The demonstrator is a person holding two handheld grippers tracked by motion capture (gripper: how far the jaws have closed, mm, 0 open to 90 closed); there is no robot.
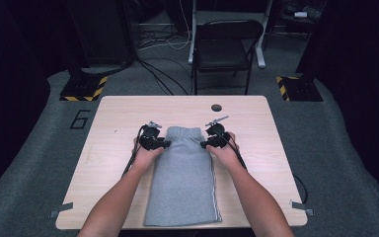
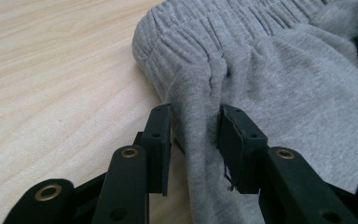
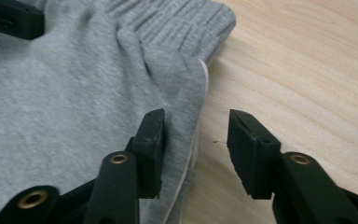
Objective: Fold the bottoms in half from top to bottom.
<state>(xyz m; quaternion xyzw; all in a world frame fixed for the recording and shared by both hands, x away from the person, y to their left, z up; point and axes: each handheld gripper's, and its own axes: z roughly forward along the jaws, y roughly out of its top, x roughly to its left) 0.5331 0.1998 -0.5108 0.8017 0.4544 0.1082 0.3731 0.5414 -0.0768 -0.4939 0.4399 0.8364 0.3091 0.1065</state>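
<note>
A light wood-grain table is set on grey carpet, with a dark round hole near its far edge and grey tape tabs at its near corners. A black folding chair is placed beyond the far edge, cables are run across the floor behind it, and two black stands on yellow-black striped bases are positioned far left and far right. The surroundings are kept dark, and a "6" is marked on the carpet left of the table.

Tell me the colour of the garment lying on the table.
Heather grey: the sweatpants have a ribbed elastic waistband, which shows best in the left gripper view.
</note>
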